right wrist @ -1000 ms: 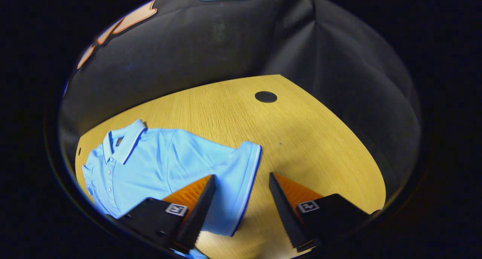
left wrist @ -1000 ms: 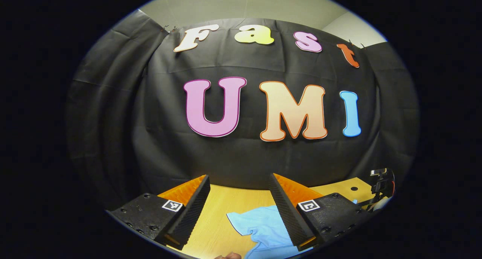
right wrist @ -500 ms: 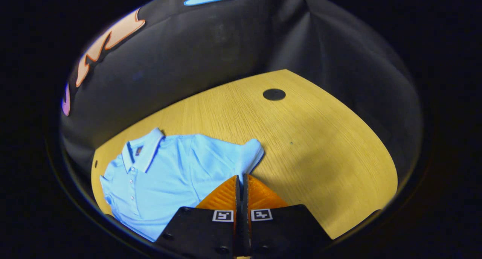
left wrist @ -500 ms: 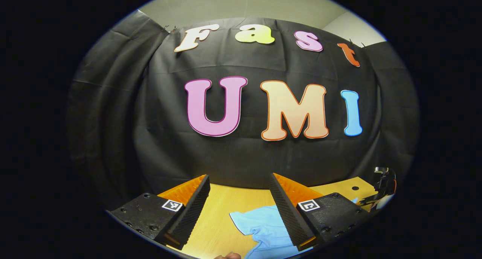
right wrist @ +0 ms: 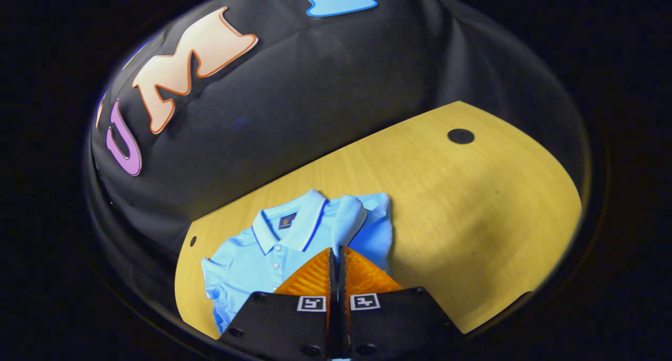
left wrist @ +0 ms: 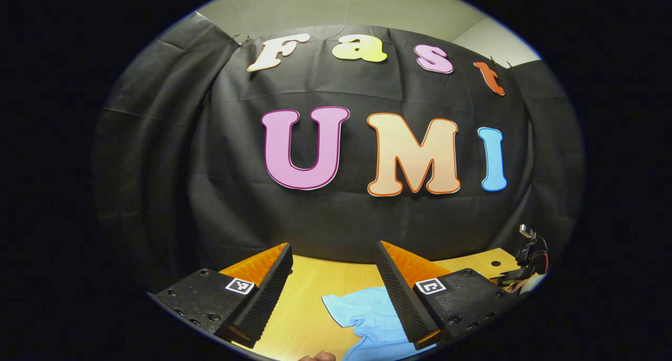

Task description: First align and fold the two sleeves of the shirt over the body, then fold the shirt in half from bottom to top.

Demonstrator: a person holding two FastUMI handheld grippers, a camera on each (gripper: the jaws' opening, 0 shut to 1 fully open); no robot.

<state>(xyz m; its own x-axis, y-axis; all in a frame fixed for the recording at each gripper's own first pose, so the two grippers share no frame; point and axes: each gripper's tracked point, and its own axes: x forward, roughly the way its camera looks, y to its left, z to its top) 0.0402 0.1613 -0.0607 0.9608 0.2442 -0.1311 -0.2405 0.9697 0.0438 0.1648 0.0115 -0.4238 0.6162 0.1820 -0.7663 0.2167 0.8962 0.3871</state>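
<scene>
Lying on the worktop (right wrist: 472,203), the shirt (right wrist: 252,256) has one sleeve (right wrist: 349,219) lifted over its body by the right gripper (right wrist: 336,253), jaws pinched on it, while the left gripper (left wrist: 333,269), jaws wide and empty, leaves the other sleeve and bottom fold undone.

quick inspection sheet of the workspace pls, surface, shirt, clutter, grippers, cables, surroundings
Surface: light wooden table with a round black grommet hole.
Job's things: light blue polo shirt with dark-trimmed collar lies on the table; one sleeve is lifted over the body, the other sleeve lies out flat.
Clutter: nothing seen.
Grippers: right gripper shut on the lifted sleeve; left gripper open, above the table, holding nothing.
Cables: thin wires on the far gripper in the left gripper view.
Surroundings: black cloth wall, pale ceiling.
</scene>
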